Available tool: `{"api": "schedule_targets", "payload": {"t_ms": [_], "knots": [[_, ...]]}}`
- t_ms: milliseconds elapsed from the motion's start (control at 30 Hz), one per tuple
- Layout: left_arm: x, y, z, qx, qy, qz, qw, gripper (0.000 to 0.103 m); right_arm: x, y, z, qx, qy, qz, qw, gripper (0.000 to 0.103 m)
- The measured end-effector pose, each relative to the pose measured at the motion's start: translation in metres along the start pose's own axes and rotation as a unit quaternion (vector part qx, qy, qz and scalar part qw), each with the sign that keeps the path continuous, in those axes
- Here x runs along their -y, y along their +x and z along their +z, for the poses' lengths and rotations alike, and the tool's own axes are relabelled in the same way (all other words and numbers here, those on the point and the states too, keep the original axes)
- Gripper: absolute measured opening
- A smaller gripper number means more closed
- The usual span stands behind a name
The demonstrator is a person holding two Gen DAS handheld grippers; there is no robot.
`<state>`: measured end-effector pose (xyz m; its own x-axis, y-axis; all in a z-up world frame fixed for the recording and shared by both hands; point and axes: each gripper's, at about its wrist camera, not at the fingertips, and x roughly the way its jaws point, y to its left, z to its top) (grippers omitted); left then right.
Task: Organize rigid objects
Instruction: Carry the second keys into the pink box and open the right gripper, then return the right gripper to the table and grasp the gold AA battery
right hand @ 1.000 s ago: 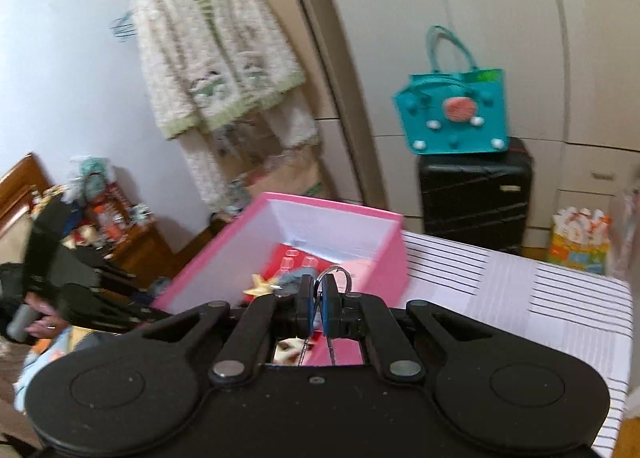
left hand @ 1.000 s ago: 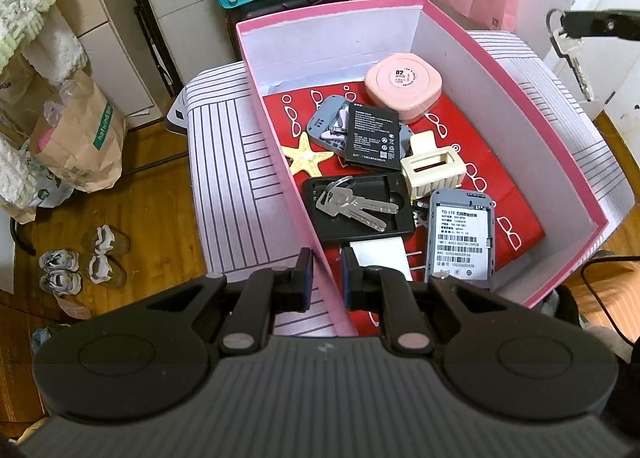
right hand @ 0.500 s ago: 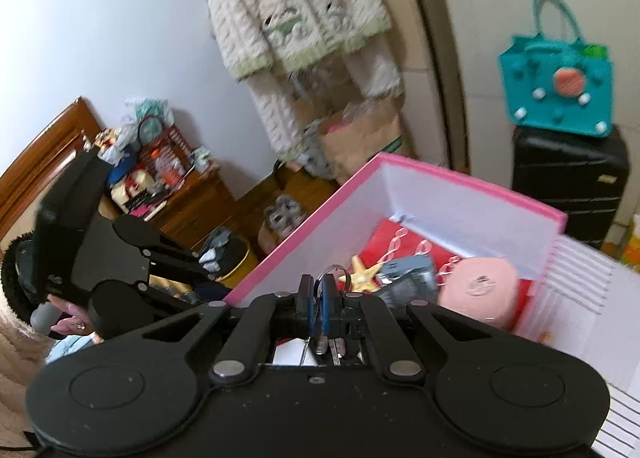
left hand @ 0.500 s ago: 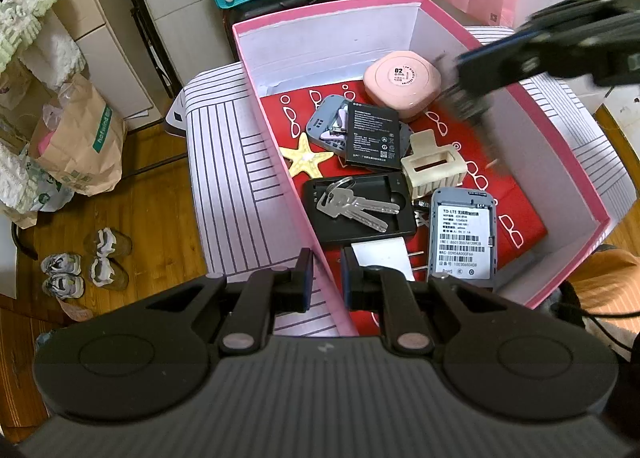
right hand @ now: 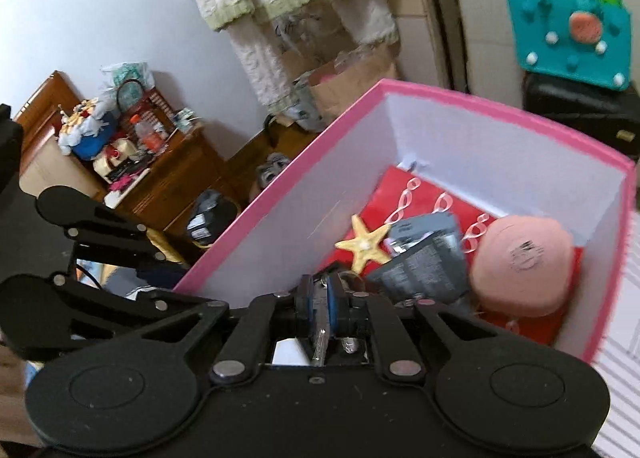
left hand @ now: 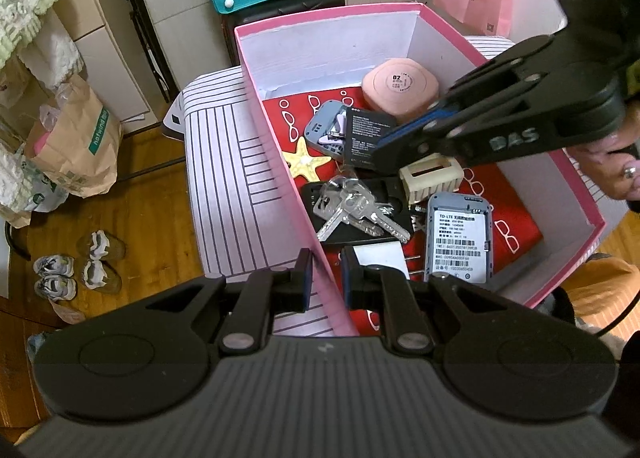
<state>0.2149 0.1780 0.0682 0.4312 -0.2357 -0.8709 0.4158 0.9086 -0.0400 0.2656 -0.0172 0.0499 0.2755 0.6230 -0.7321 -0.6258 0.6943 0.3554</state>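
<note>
Several items, perhaps keys [left hand: 352,210], inside pink box [left hand: 272,146]

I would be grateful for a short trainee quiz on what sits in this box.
1. True or false: the yellow starfish lies inside the pink box.
2. What do the keys rest on? A) the black tray B) a round pink case C) the striped cloth
3. What colour is the box's patterned liner?
Key: 1 true; 2 A; 3 red.
</note>
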Motion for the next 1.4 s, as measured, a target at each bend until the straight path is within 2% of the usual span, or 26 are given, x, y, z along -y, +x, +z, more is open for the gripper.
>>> {"api": "schedule_targets", "payload": {"t_ms": [167,333,500,600,800,967,1233,1400], "knots": [[-0.004,0.000,-0.001,0.003,-0.006,-0.008,0.9999,0.014,0.001,-0.053,-0.006,0.053,-0.003,-0.017,0.998,0.024],[-0.004,0.000,-0.003,0.011,-0.012,-0.011,0.9998,0.014,0.019,-0.100,-0.027,0.094,0.013,-0.063,0.993,0.026],[-0.004,-0.002,-0.007,0.020,-0.017,-0.009,0.9996,0.014,0.056,-0.122,-0.051,0.120,0.060,-0.108,0.985,0.029],[-0.004,-0.001,-0.006,0.021,-0.020,-0.007,0.9996,0.014,0.078,-0.120,-0.063,0.119,0.079,-0.134,0.981,0.030],[-0.003,-0.002,-0.006,0.018,-0.027,-0.002,0.9995,0.014,0.112,-0.096,-0.078,0.089,0.091,-0.183,0.975,0.031],[0.000,-0.002,-0.006,0.018,-0.026,0.008,0.9995,0.014,0.126,-0.073,-0.078,0.081,0.086,-0.176,0.977,0.031],[0.002,0.000,-0.005,0.016,-0.028,0.016,0.9994,0.014,0.131,-0.036,-0.077,0.101,0.043,-0.175,0.978,0.032],[0.001,0.000,-0.006,0.019,-0.033,0.013,0.9992,0.014,0.128,-0.021,-0.074,0.098,0.014,-0.209,0.973,0.032]]}}
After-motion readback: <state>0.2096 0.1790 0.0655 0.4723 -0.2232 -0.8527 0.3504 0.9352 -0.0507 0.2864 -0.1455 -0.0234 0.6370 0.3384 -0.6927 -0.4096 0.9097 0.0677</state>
